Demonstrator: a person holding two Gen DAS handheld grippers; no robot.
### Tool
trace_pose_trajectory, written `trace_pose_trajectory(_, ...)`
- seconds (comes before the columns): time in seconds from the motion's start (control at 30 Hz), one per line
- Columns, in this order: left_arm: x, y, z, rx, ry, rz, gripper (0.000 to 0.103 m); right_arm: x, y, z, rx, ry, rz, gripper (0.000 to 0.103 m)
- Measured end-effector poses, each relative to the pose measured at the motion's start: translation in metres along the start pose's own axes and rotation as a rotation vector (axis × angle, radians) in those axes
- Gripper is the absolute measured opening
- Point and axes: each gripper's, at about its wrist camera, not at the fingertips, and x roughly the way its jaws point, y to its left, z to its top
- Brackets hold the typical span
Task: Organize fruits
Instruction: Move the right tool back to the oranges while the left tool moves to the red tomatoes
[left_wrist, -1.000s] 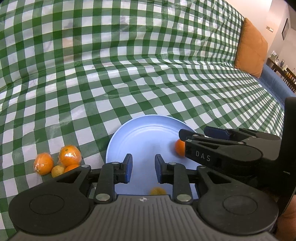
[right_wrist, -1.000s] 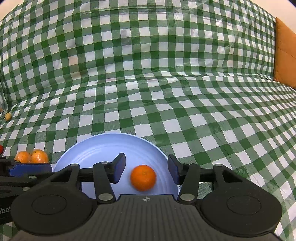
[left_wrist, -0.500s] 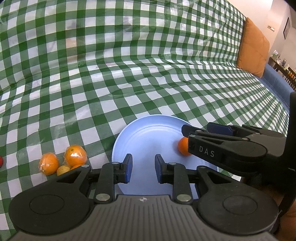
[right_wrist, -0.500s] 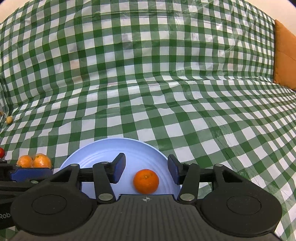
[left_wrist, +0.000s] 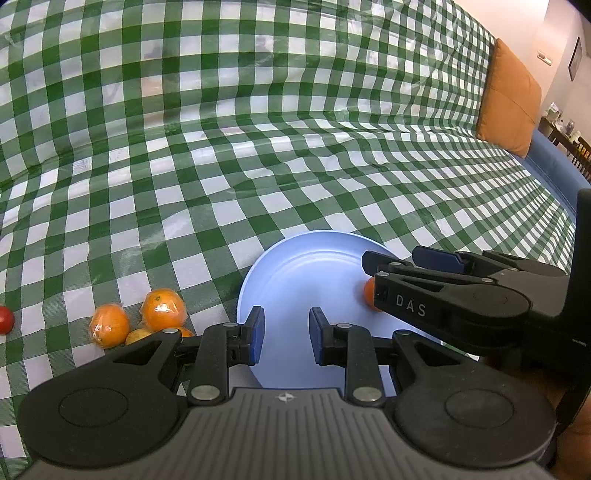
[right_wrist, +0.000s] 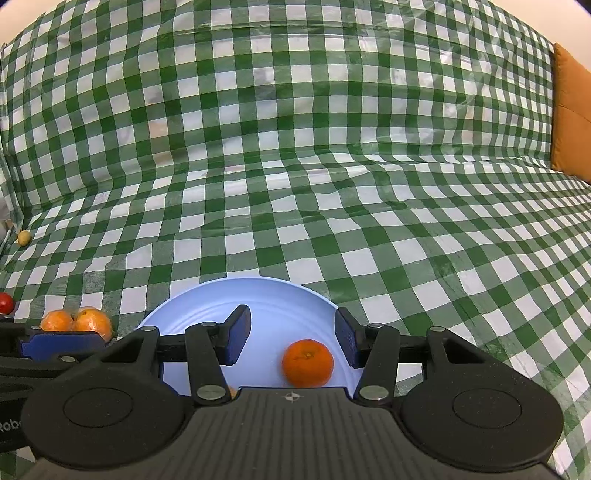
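Note:
A light blue plate (left_wrist: 306, 266) (right_wrist: 236, 299) lies on the green checked cloth. One orange (right_wrist: 307, 363) (left_wrist: 368, 293) sits on the plate's right side. My right gripper (right_wrist: 291, 332) (left_wrist: 399, 258) hangs open over the plate, with the orange low between its fingers, nearer the right one, and not pressed. My left gripper (left_wrist: 286, 334) is over the plate's left rim, its jaws a little apart with nothing between them. Oranges wrapped in clear plastic (left_wrist: 164, 306) (right_wrist: 75, 324) lie on the cloth left of the plate. A sliver of another fruit (right_wrist: 232, 391) shows under the right gripper's body.
A red fruit (left_wrist: 5, 319) (right_wrist: 5, 302) lies at the far left. A small yellow fruit (right_wrist: 24, 237) sits further back on the left. An orange cushion (left_wrist: 509, 99) (right_wrist: 570, 114) leans at the right, and the cloth rises at the back.
My left gripper has drawn leftwards, so the plate sits further right in its view. A yellowish fruit seen below its jaws earlier is out of sight. The right gripper has kept still.

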Motion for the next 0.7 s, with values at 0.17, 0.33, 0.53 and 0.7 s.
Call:
trace_pose_trajectory(0.17, 0.006, -0.002, 0.002, -0.004, -0.003, 0.003, 0.029, -0.001, 0.000, 0.001, -0.003, -0.002, 0.004, 0.052)
trace_pose_trajectory(0.33, 0.001, 0.000, -0.001, -0.015, -0.024, 0.034, 0.029, -0.007, 0.001, 0.002, -0.001, -0.012, 0.007, 0.052)
trace_pose_trajectory(0.53, -0.049, 0.069, -0.007, -0.178, -0.072, 0.128, 0.022, -0.015, 0.006, 0.002, -0.009, -0.028, 0.017, 0.052)
trace_pose_trajectory(0.7, -0.078, 0.132, -0.008, -0.326, -0.102, 0.192, 0.018, -0.015, 0.011, 0.004, -0.023, -0.037, 0.043, 0.043)
